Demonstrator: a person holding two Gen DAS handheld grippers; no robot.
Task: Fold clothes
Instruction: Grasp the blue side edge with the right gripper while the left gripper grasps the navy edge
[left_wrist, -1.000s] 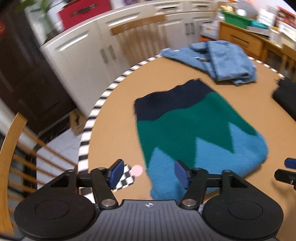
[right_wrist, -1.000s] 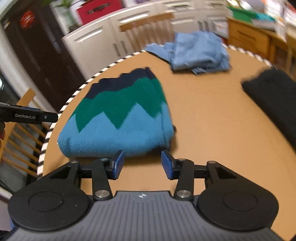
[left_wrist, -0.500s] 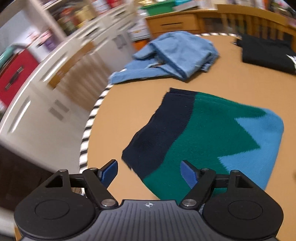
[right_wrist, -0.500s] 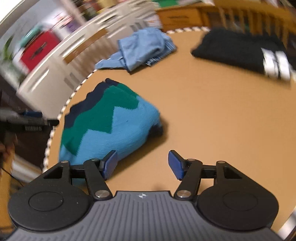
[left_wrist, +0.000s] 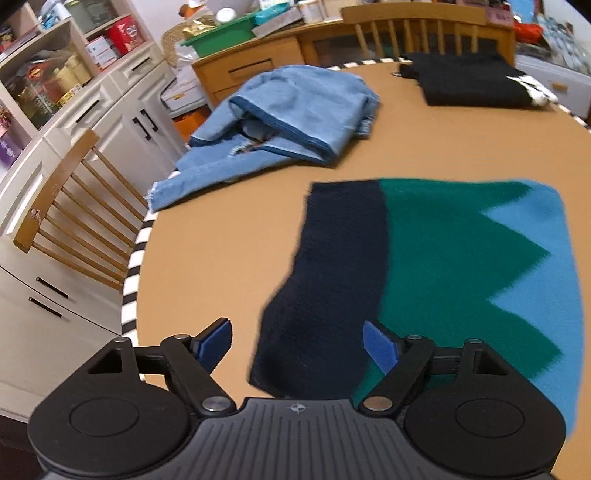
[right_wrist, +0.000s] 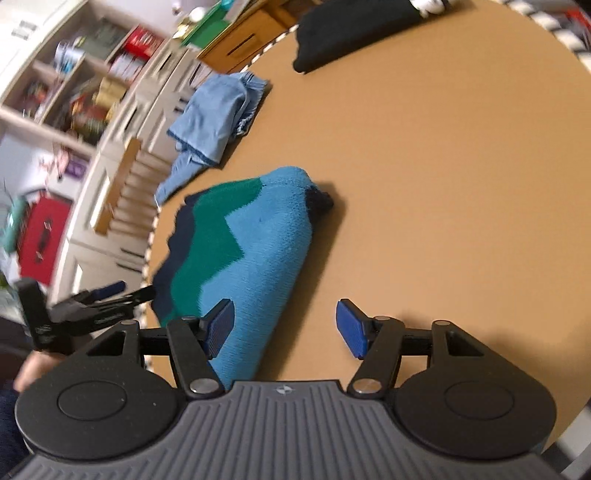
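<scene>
From the left wrist I see my left tool (left_wrist: 297, 341) with its jaws opening and nothing pinched, poised over the navy hem of the folded zigzag sweater (left_wrist: 436, 280), which lies flat on the round tabletop (left_wrist: 229, 236); a crumpled denim garment (left_wrist: 288, 110) and a folded black garment (left_wrist: 472, 79) lie farther back, well apart from it. From the right wrist, my right tool (right_wrist: 284, 328) stands wide and grips nothing, its left pad over the sweater's light-blue edge and its right pad over bare tabletop, while the left tool shows at the tabletop's striped rim.
</scene>
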